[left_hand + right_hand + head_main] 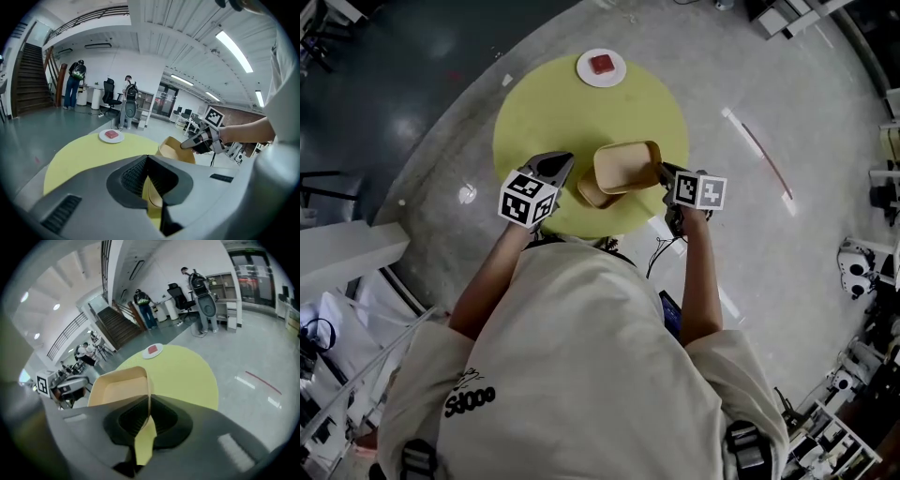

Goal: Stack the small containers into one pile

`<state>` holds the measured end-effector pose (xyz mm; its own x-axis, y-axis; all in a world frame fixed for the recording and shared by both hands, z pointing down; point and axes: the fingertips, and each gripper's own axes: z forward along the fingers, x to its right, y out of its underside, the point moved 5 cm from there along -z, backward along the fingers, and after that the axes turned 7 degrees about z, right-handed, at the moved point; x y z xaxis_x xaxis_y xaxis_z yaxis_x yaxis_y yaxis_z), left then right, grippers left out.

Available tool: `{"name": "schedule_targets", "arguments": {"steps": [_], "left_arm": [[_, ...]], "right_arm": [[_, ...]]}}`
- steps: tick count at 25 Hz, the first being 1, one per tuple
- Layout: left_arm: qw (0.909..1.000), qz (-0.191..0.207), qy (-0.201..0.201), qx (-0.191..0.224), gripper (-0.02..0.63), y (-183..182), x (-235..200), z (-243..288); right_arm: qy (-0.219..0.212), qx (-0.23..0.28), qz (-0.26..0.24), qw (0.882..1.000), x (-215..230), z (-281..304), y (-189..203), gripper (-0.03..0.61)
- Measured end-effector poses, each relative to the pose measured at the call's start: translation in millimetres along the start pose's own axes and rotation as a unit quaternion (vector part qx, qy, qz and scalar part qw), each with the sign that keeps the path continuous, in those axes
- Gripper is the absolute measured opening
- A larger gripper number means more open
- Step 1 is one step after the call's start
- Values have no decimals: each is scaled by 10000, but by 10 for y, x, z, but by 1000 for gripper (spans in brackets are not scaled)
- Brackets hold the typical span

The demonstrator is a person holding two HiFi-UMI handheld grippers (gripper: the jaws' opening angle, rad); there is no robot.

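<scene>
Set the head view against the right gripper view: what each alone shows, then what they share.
Head view only: the lower container partly under the held one, and the person's shirt. Right gripper view only: a staircase and people standing beyond the table. Both: the yellow table, the white plate, and the tilted container pinched by the right gripper.

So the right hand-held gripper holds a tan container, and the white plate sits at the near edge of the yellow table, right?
Not the near edge: the head view shows the white plate at the far edge of the yellow table. The right hand-held gripper does hold a tan container.
</scene>
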<state>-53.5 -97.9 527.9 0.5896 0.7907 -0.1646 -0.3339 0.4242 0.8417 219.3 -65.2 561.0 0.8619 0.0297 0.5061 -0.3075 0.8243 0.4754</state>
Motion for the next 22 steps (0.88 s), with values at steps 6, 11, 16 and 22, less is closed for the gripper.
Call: {"name": "schedule_targets", "arguments": {"steps": [6, 11, 16, 22], "left_arm": [[9995, -266, -165, -66, 6, 165, 4, -106], [9987, -415, -283, -126, 6, 298, -8, -203], [9978, -495, -399, -204, 6, 391, -26, -234], [9966, -593, -504, -252, 6, 494, -88, -310]], "right_arm": [[35, -914, -1151, 9891, -248, 216, 331, 25], [88, -1231, -1526, 9805, -332, 372, 367, 25], [201, -1381, -1807, 9736, -280, 517, 296, 25], [489, -1333, -2053, 9683, -233, 668, 199, 26]]}}
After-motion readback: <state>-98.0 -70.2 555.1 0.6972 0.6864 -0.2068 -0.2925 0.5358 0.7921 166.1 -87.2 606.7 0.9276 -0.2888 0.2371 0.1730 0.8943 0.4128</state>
